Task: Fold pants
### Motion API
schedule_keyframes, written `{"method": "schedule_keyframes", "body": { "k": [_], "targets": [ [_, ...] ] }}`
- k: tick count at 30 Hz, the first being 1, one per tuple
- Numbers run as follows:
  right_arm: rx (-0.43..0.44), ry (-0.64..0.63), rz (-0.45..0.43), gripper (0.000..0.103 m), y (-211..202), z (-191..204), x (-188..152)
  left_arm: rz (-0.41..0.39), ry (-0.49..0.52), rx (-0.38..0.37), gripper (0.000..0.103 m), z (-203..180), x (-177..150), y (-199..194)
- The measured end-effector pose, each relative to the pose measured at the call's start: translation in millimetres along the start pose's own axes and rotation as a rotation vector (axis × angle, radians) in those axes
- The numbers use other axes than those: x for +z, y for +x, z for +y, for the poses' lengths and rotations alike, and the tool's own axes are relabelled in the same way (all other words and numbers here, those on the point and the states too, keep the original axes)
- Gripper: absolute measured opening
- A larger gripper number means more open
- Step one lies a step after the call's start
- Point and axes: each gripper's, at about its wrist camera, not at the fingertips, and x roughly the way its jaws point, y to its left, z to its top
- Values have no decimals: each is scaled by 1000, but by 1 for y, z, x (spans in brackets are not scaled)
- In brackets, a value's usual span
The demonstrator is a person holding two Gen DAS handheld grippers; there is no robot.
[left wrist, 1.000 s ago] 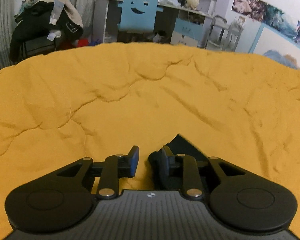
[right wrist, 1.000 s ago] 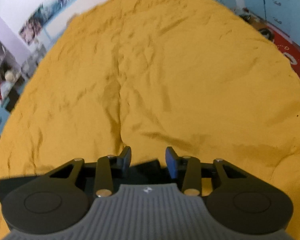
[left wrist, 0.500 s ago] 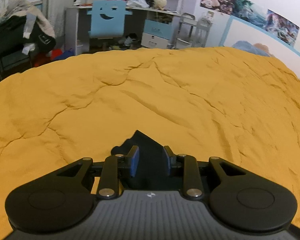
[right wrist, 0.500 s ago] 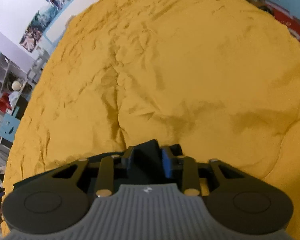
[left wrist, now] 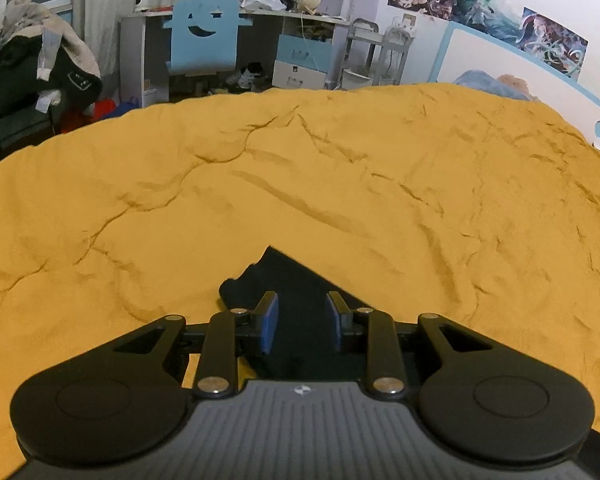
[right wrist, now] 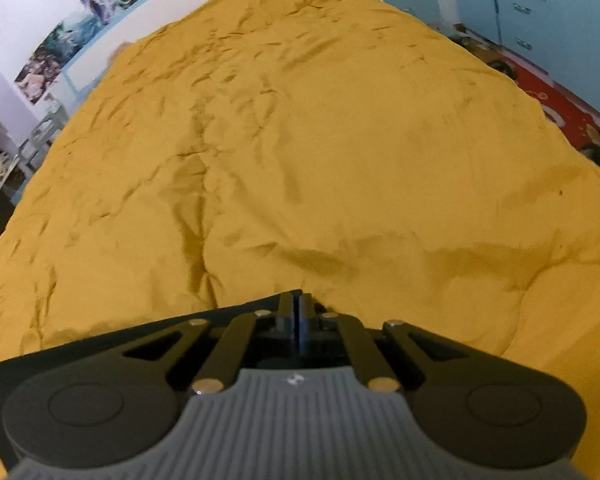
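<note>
Your right hand-held gripper (right wrist: 299, 318) is clenched on the black pants (left wrist: 296, 280) lying on the yellow bedspread (left wrist: 340, 184); the left hand-held gripper (left wrist: 302, 318) straddles them, released. Soft, limp cloth: grip corners.

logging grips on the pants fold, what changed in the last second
The right gripper went from open to shut on the black pants edge. The left gripper slid forward so a pants corner lies between its fingers, jaws apart. The yellow bedspread stayed spread out.
</note>
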Motion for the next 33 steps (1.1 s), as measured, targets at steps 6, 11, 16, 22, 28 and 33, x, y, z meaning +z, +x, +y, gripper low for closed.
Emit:
{"method": "schedule_keyframes", "body": {
  "k": [6, 11, 16, 22, 28, 33],
  "targets": [
    [-47, -97, -51, 21, -31, 19, -8, 11, -42, -29, 46, 19, -2, 2],
    [-8, -138, -44, 21, -72, 46, -45, 23, -216, -96, 54, 51, -5, 12],
    [-56, -200, 1, 20, -78, 66, -90, 79, -317, -93, 55, 67, -22, 40],
    [-132, -222, 16, 20, -63, 72, -115, 58, -349, -76, 41, 70, -35, 59],
    [-214, -304, 50, 20, -57, 86, -121, -8, -316, -108, 6, 56, -24, 35],
    [-310, -342, 39, 45, -70, 112, -119, -120, -131, -144, 6, 4, -7, -28]
  ]
}}
